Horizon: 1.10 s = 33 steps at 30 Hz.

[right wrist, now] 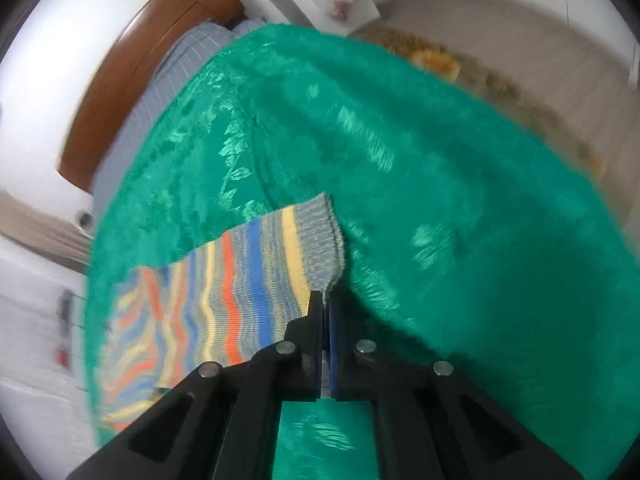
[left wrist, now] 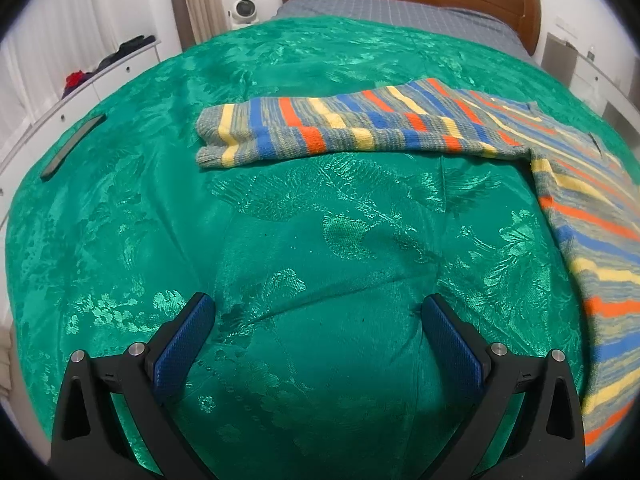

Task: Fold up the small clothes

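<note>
Striped knit sweater [left wrist: 400, 128]: flat on green bedspread [left wrist: 280, 240], apparently unfolded. Right gripper [right wrist: 325, 300]: clamped on sleeve cuff [right wrist: 320, 236]. Left gripper [left wrist: 316, 320]: wide open, empty. Folding barely begun

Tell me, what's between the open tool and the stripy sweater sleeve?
Only bare green bedspread lies between the left tool and the striped sweater's sleeve, as the left wrist view shows.

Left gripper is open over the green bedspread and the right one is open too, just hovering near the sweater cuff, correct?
Not quite. The left gripper is open over the green bedspread, but the right gripper is shut on the striped sweater's cuff, not hovering open. The right wrist view shows it.
</note>
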### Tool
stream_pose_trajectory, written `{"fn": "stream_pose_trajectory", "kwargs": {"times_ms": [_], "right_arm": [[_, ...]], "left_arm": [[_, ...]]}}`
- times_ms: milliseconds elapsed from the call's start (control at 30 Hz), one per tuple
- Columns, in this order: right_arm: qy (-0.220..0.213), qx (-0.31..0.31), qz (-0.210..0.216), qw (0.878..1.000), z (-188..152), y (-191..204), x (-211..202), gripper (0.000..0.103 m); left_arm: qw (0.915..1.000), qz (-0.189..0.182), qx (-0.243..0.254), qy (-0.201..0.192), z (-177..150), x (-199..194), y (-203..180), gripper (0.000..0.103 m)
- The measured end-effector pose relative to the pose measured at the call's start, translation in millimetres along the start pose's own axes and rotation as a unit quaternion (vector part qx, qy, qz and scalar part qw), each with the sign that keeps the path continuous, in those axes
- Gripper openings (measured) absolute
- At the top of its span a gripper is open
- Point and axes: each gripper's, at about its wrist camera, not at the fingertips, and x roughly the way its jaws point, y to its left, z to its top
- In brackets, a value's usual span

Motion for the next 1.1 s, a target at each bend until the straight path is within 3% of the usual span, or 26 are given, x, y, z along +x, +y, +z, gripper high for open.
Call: {"fn": "stream_pose_trajectory", "kwargs": {"times_ms": [67,167,267,400,567,633,667,700,767,867,967,1100], "right_arm": [[-0.003,0.001,-0.038,0.999,-1,-10,3,0.0],[0.0,0.007,-0.03,1.0,-3,-16,8,0.0],[-0.002,0.011,0.005,1.0,-2,-17,6,0.002],[0.004,0.043,0.058,0.997,-4,-26,2,0.021],[0.016,0.098,0.114,0.989,-8,-38,8,0.024],[0.024,0.102,0.128,0.986,-9,-38,9,0.024],[0.032,0.089,0.121,0.988,-8,-35,10,0.02],[0.035,0.074,0.103,0.991,-8,-32,9,0.002],[0.027,0.042,0.059,0.997,-4,-20,1,0.002],[-0.014,0.012,0.03,0.999,3,10,-24,0.002],[-0.054,-0.041,0.044,0.997,13,65,-56,0.002],[-0.076,-0.099,0.103,0.987,11,152,-90,0.002]], "left_arm": [[1.0,0.001,0.0,0.0,0,0,0,0.103],[1.0,0.001,0.0,0.001,1,0,0,0.103],[1.0,0.002,0.0,0.0,0,0,0,0.103],[1.0,0.002,0.0,0.0,1,0,1,0.103],[1.0,0.005,-0.001,-0.003,1,0,1,0.103],[1.0,0.006,-0.001,-0.004,0,0,1,0.103],[1.0,0.007,-0.001,-0.004,0,0,1,0.103],[1.0,0.007,-0.001,-0.005,0,0,1,0.103],[1.0,0.007,-0.001,-0.005,0,0,1,0.103],[0.9999,0.008,-0.003,-0.007,-1,0,1,0.103],[0.9999,0.009,-0.003,-0.01,-1,0,0,0.103],[0.9999,0.005,-0.005,-0.013,-1,0,1,0.103]]}}
